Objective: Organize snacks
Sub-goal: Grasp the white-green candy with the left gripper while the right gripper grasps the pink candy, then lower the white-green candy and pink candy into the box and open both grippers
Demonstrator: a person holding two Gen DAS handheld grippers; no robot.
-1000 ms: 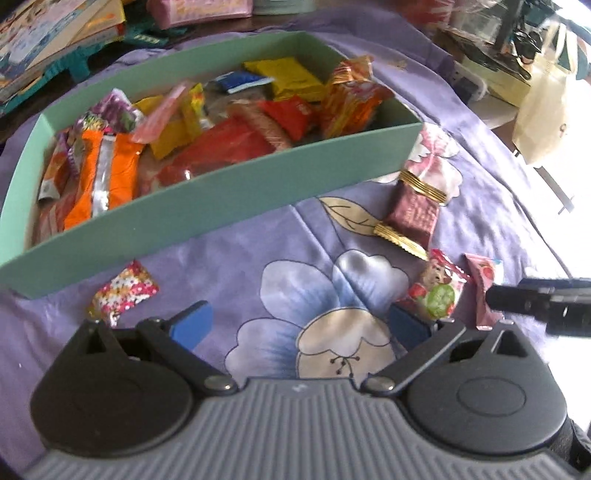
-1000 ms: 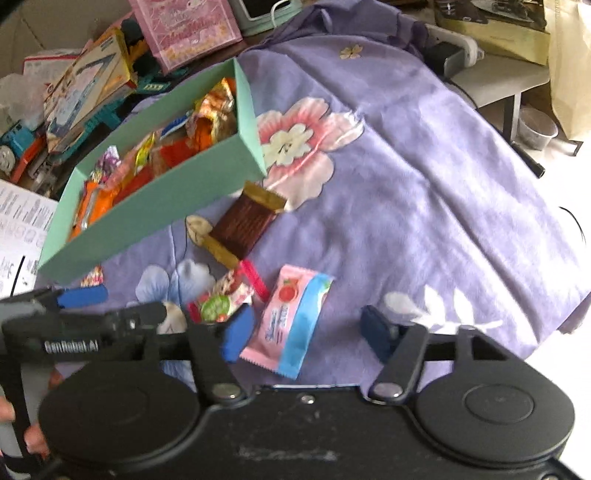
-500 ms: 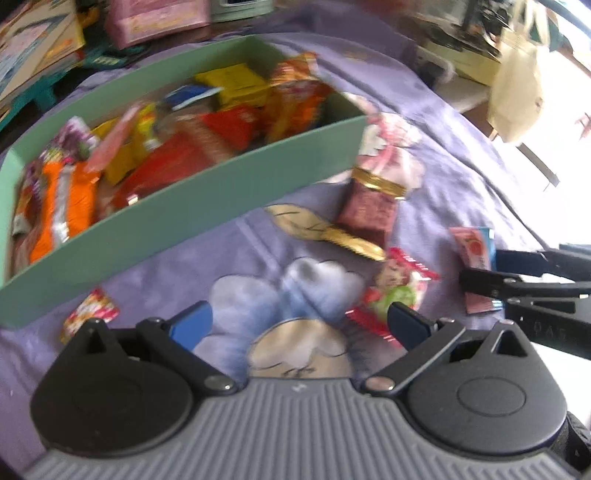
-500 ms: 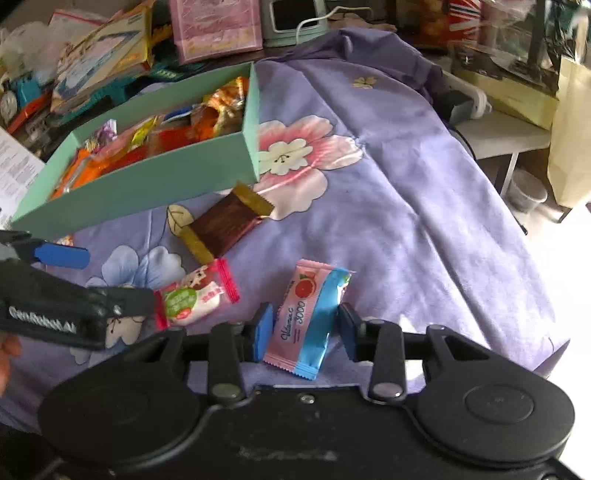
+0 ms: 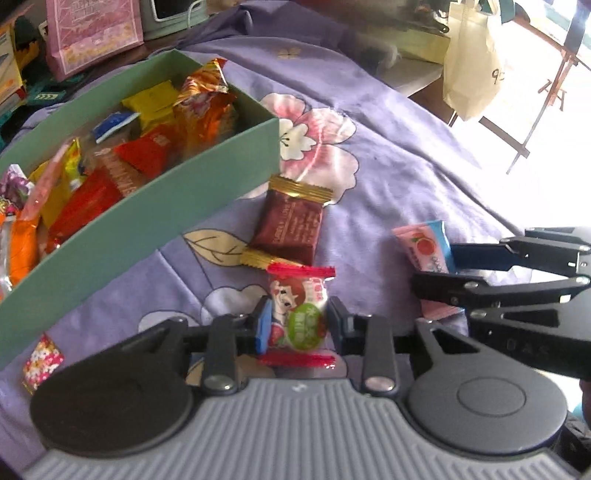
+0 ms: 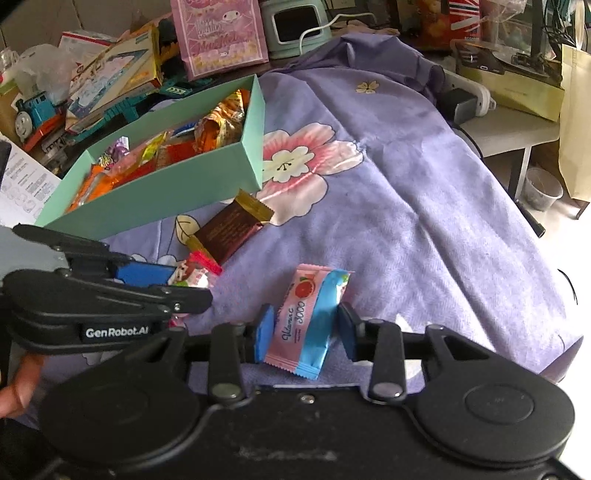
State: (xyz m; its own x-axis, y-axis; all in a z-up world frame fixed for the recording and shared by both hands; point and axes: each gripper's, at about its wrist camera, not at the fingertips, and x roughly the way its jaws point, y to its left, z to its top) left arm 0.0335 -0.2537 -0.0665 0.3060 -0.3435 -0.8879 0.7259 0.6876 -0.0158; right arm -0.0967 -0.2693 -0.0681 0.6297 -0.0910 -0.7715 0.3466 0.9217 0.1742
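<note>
A green box full of snack packets stands on the purple flowered cloth; it also shows in the right wrist view. My left gripper is shut on a red-edged candy packet with a cartoon face. My right gripper is shut on a pink and blue Vitamin C packet, which also shows in the left wrist view. A brown chocolate packet with gold ends lies on the cloth beside the box. A small floral packet lies in front of the box at the left.
Books, a pink bag, a toy train and a small green device crowd the far side behind the box. A cream bag hangs at the right. The cloth drops off at the right edge.
Both grippers have closed on their packets: the left on the red-edged candy, the right on the pink and blue one. Both views have shifted toward the right end of the box.
</note>
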